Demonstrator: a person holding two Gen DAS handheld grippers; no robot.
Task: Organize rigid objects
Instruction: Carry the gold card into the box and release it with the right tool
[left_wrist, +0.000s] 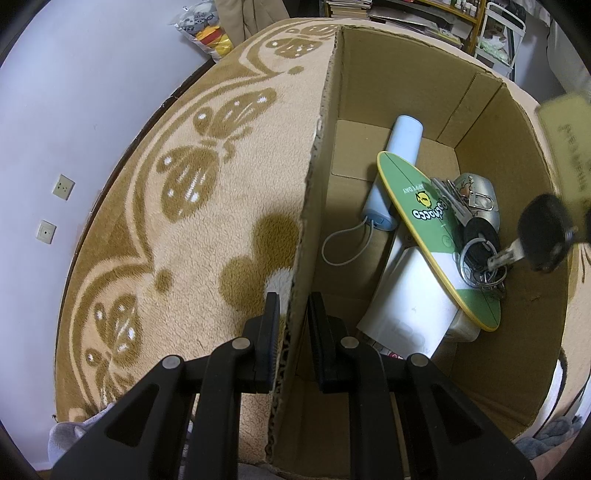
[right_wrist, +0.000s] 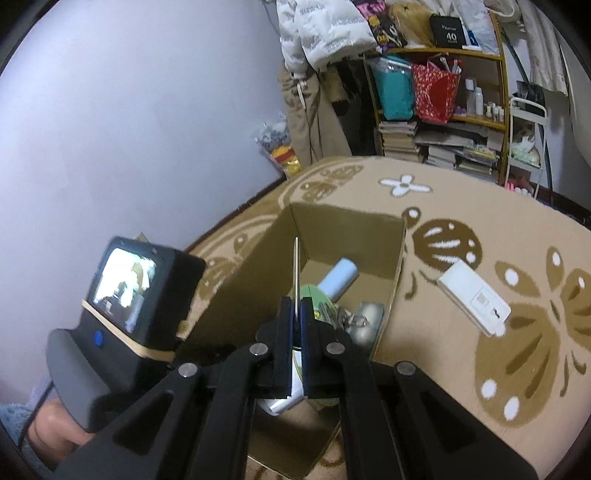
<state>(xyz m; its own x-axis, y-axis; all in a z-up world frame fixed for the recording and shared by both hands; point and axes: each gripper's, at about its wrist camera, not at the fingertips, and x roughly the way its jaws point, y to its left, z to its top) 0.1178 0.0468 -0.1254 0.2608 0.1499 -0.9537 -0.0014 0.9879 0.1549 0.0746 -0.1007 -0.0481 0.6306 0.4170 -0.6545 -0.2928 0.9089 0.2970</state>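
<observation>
An open cardboard box (left_wrist: 406, 70) sits on a beige butterfly-patterned blanket (left_wrist: 207, 192). Inside lie a light blue cylinder (left_wrist: 399, 155) with a cord loop, a green board-shaped toy (left_wrist: 424, 218), a bunch of keys (left_wrist: 476, 251), a silver item (left_wrist: 480, 192) and a white box (left_wrist: 410, 310). My left gripper (left_wrist: 293, 314) straddles the box's near wall, closed on it. My right gripper (right_wrist: 296, 306) is shut on a thin flat tag (right_wrist: 296, 266), seen edge-on above the box (right_wrist: 343, 229). In the left wrist view that tag (left_wrist: 565, 147) is blurred, with a black-headed key (left_wrist: 546, 232) dangling over the box.
A white rectangular device (right_wrist: 472, 297) lies on the blanket right of the box. Shelves (right_wrist: 436, 110) crowded with books, bags and bottles stand behind, next to hanging clothes. A pale wall (right_wrist: 147, 110) runs along the left. The left gripper's body with its screen (right_wrist: 129, 291) sits beside the box.
</observation>
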